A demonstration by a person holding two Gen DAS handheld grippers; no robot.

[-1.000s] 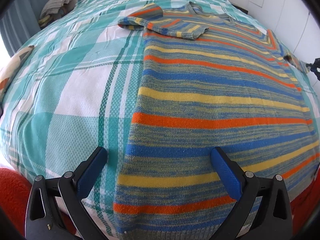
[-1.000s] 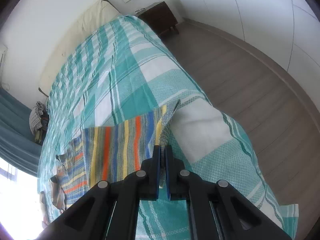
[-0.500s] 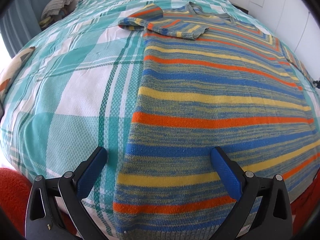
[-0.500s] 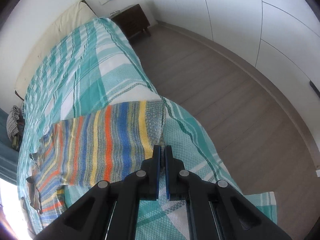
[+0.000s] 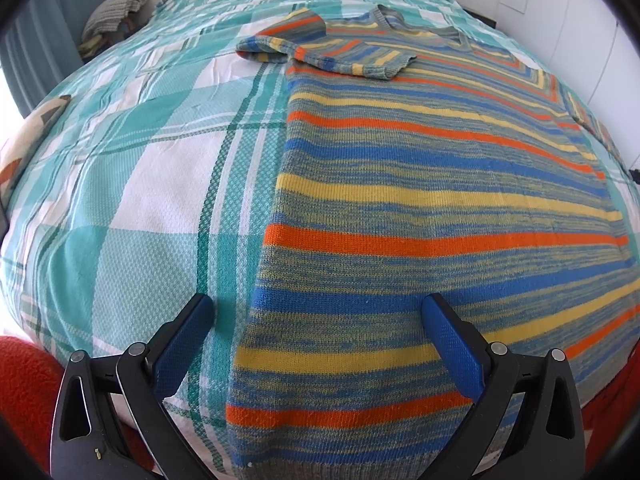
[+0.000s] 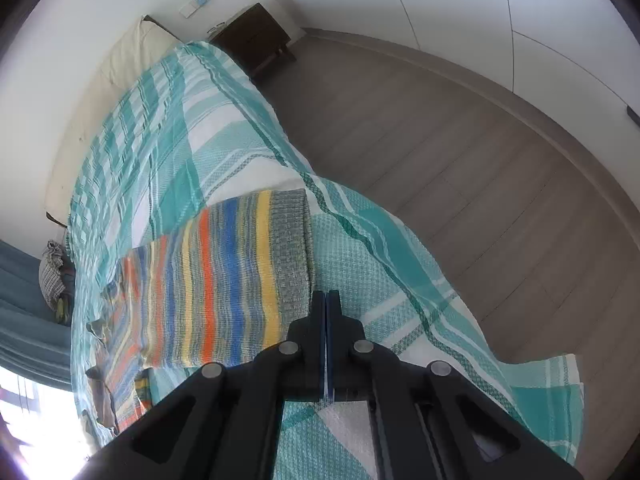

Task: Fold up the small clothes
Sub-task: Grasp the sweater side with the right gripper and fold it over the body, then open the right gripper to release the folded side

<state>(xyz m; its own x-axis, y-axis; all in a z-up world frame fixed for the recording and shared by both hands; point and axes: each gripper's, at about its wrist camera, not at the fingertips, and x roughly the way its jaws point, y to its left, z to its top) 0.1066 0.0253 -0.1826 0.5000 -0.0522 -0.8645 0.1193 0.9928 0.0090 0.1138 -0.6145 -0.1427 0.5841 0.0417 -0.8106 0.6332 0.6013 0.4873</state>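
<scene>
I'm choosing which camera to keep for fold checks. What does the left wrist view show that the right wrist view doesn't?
Only the left wrist view: the open left gripper over the sweater's hem, the V-neck, and a sleeve folded inward.
Only the right wrist view: the shut right gripper at the sweater's edge, the wooden floor, the nightstand.
Both: the striped sweater on the checked bedspread.
</scene>
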